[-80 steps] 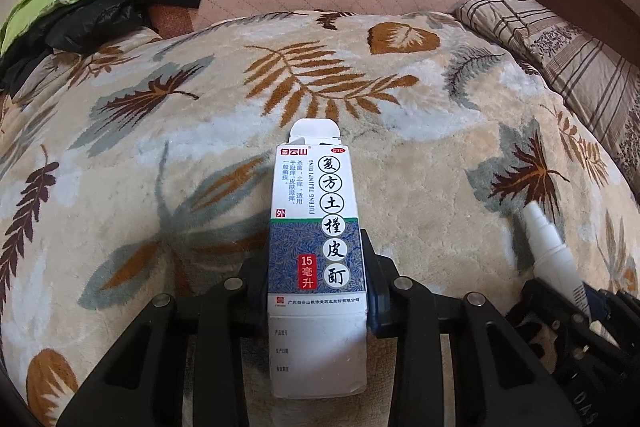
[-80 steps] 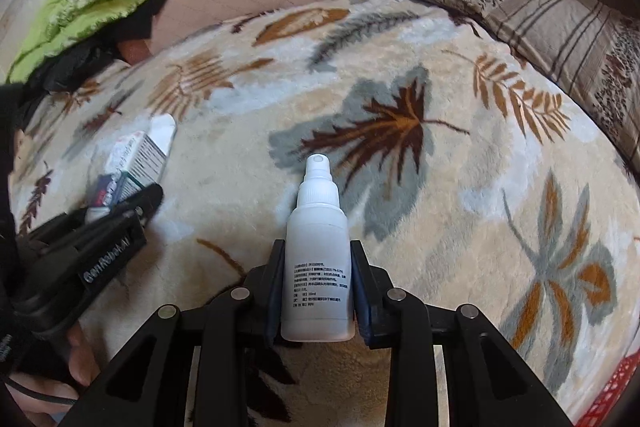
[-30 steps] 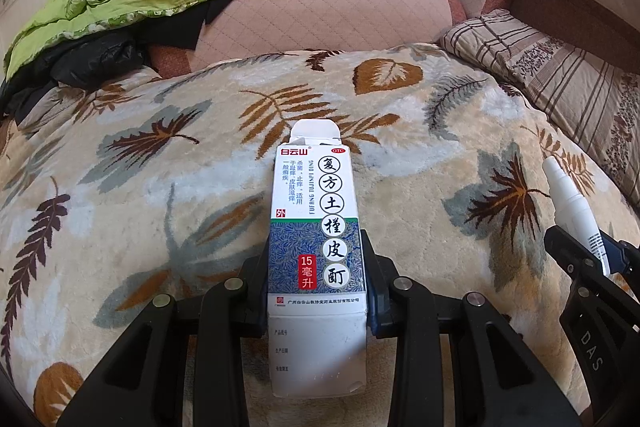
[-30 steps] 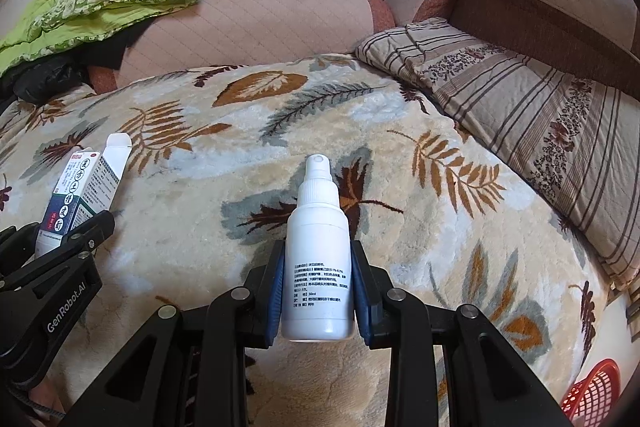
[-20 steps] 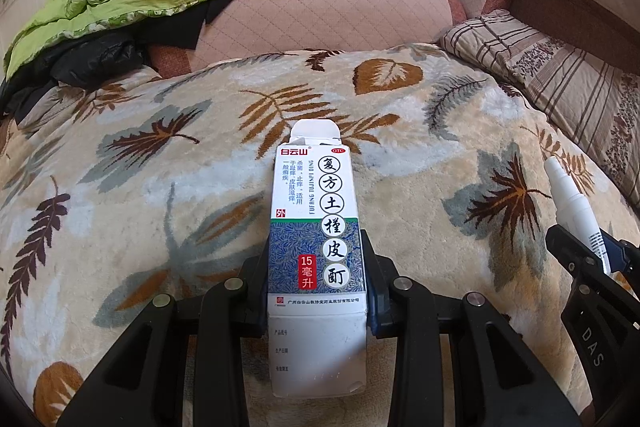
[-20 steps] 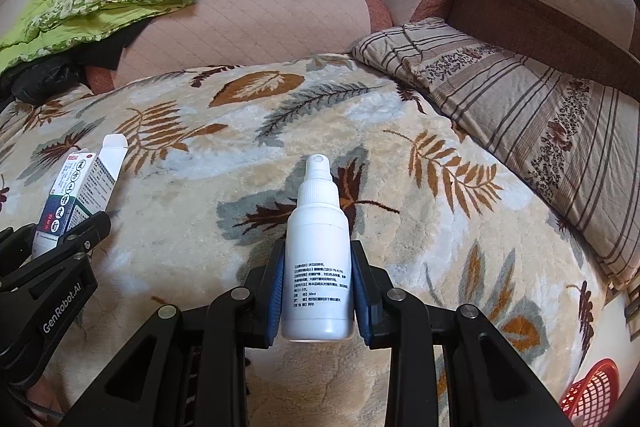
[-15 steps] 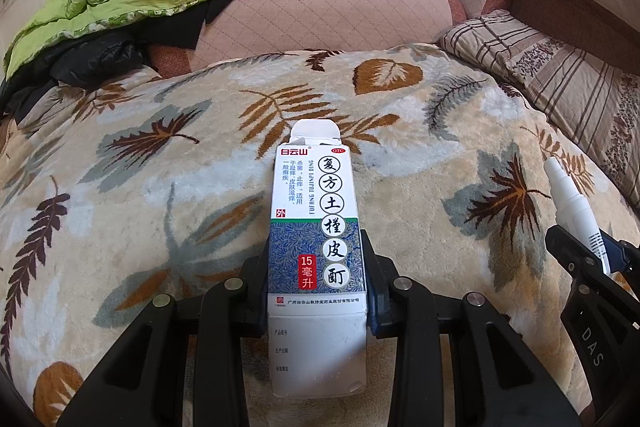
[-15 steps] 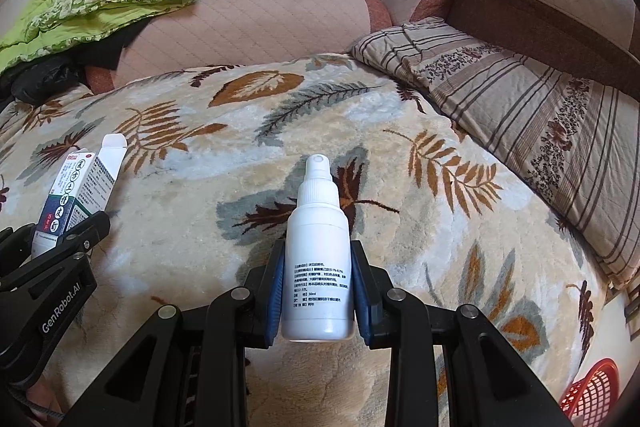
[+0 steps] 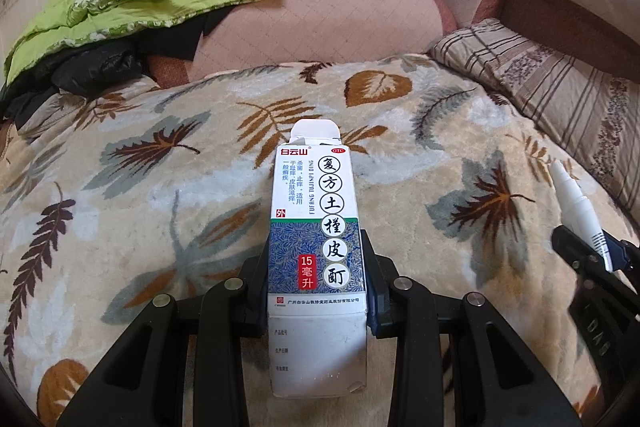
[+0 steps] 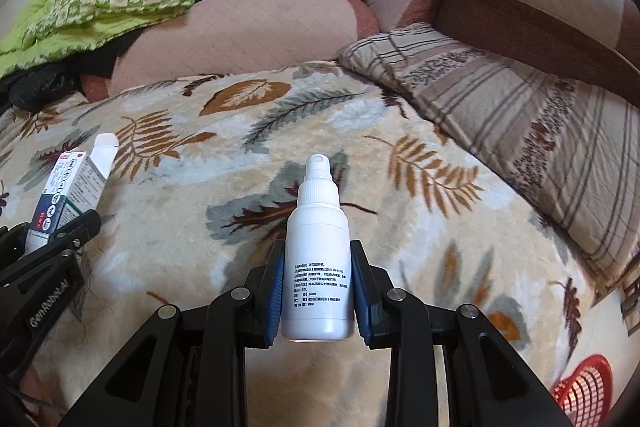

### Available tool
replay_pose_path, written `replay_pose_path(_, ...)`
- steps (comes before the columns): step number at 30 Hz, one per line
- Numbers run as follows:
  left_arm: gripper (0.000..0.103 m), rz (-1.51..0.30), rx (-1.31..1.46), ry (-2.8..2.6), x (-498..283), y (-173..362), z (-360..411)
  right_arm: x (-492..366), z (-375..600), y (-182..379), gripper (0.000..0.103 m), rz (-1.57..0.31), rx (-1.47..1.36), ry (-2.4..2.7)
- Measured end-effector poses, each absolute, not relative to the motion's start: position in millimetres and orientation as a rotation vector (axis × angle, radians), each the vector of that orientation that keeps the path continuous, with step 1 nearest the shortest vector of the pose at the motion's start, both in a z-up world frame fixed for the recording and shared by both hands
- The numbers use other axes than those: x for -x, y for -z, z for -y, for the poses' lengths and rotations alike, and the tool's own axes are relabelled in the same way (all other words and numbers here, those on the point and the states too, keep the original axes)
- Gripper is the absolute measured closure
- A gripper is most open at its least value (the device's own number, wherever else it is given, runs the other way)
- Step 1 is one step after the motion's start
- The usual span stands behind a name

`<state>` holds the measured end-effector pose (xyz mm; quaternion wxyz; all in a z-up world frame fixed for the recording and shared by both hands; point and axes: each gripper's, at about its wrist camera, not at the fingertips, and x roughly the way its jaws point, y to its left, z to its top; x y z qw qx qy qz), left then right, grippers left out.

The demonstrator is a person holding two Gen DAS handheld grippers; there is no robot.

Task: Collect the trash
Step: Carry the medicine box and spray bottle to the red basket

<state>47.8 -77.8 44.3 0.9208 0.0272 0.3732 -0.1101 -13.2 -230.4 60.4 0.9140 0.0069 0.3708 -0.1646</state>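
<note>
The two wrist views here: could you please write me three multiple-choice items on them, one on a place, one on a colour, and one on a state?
1. Where is the red basket?
A. on the green quilt
B. at the lower right edge of the right wrist view
C. between the two claws

2. What colour is the spray bottle?
A. white
B. green
C. brown

3. How is the top flap of the medicine box?
A. taped shut
B. torn off
C. open, standing up

Answers:
1 B: the red basket shows low at the right, past the leaf-print blanket.
2 A: the spray bottle in the right claw is plain white with small print.
3 C: the medicine box in the left claw has its white flap raised at the far end.
</note>
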Motion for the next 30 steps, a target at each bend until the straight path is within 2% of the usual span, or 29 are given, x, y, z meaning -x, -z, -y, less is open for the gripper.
replay_pose_path(16,0.070,-0.735,-0.097,0.321,89,-81,68,161,238,-94,0.072,-0.713,-0.049,0.406)
replay_pose_path(30,0.070,-0.637,-0.169,0.359,157,-124,70,227,223,-140,0.072,-0.644,-0.099,0.297)
